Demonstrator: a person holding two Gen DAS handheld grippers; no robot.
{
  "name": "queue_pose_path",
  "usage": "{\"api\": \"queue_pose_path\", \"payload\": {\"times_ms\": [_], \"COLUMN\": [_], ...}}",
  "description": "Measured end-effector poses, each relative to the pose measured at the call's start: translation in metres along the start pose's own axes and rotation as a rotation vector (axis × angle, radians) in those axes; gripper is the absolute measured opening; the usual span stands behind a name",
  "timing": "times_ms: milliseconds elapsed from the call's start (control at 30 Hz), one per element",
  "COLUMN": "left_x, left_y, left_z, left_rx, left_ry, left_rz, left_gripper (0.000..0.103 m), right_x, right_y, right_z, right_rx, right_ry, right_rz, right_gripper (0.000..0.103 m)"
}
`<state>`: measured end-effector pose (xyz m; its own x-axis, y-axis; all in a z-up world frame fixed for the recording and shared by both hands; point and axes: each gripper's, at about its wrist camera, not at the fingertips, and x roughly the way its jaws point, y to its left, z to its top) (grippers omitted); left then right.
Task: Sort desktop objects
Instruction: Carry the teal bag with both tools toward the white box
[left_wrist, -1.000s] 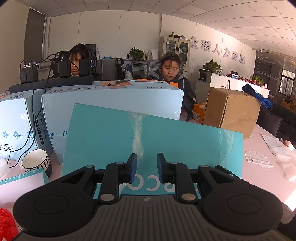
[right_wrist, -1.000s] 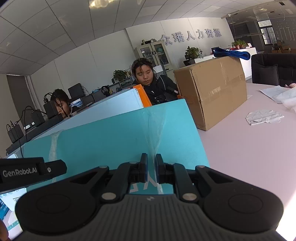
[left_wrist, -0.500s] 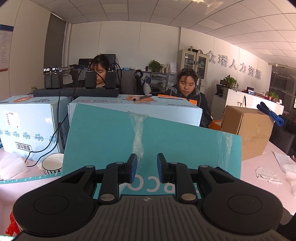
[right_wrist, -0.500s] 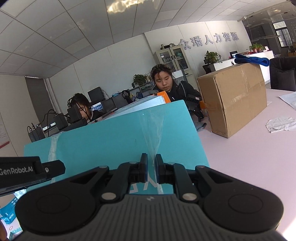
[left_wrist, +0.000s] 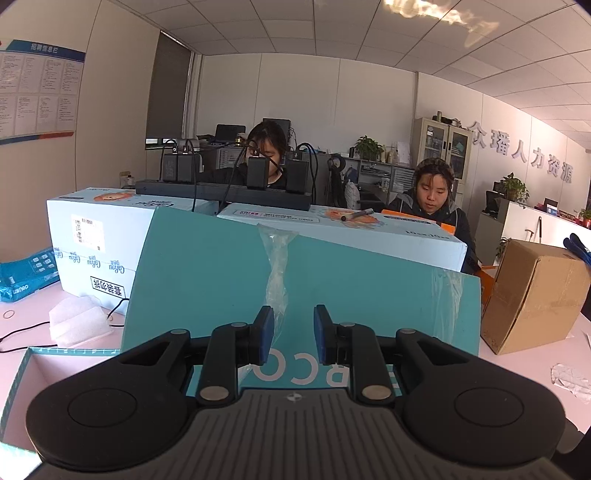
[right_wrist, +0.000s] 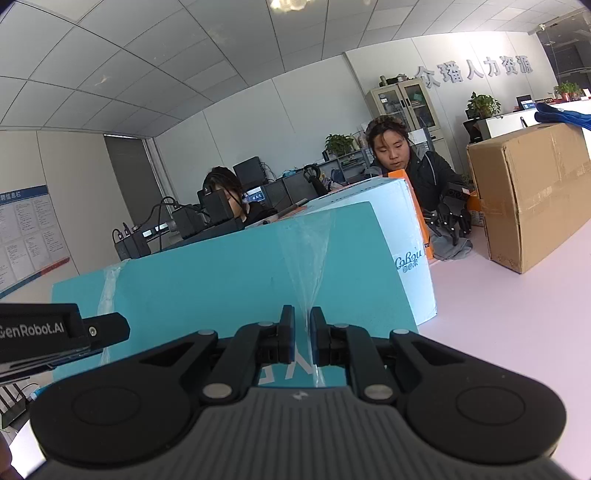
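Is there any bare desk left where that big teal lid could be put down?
Yes: the pink desk is bare right of the teal lid, in front of the brown carton. The left is crowded: white boxes, foam pad, cable, open box.

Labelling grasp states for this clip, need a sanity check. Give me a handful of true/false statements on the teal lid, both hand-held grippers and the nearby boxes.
1. Both hand-held grippers hold the flat teal cardboard lid by its near edge. True: the left hand-held gripper and the right hand-held gripper each straddle it.
2. The lid lies flat on the pink desk. False: it stands tilted up in front of both cameras.
3. Strips of clear tape run across the lid. True.
4. The brown cardboard box sits left of the lid. False: it sits to the right.
5. A dark pen lies on a pale blue printed carton behind the lid. True.
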<state>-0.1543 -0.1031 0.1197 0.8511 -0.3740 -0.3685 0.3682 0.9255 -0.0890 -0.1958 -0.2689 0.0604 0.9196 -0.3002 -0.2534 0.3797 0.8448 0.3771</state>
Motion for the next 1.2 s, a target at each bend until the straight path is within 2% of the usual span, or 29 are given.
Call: {"api": "queue_pose_path", "payload": {"times_ms": [533, 767, 833, 933, 1000, 1133, 1200], "left_x": [-0.014, -0.025, -0.027, -0.012, 0.001, 0.026, 0.031], "left_y": [0.057, 0.072, 0.075, 0.080, 0.106, 0.161, 0.188], "left_z": [0.001, -0.001, -0.002, -0.006, -0.012, -0.033, -0.041], "left_rx": [-0.067, -0.059, -0.044, 0.004, -0.065, -0.161, -0.204], "left_ry": [-0.017, -0.069, -0.088, -0.117, -0.104, 0.000, 0.026], "left_rz": [0.196, 0.206, 0.218, 0.312, 0.367, 0.499, 0.540], "left_gripper": [0.018, 0.022, 0.022, 0.024, 0.023, 0.023, 0.023], "right_x": [0.014, 0.019, 0.020, 0.024, 0.040, 0.076, 0.070], "right_y": [0.050, 0.073, 0.082, 0.107, 0.134, 0.168, 0.171], "right_z": [-0.016, -0.024, -0.027, -0.035, -0.049, -0.073, -0.076], "right_rx": [-0.050, -0.076, -0.092, -0.139, -0.191, -0.264, -0.273], "right_ry": [0.101, 0.143, 0.161, 0.133, 0.169, 0.396, 0.378], "right_rz": [0.193, 0.271, 0.326, 0.364, 0.404, 0.381, 0.395], "right_gripper": [0.014, 0.014, 0.013, 0.013, 0.012, 0.010, 0.010]}}
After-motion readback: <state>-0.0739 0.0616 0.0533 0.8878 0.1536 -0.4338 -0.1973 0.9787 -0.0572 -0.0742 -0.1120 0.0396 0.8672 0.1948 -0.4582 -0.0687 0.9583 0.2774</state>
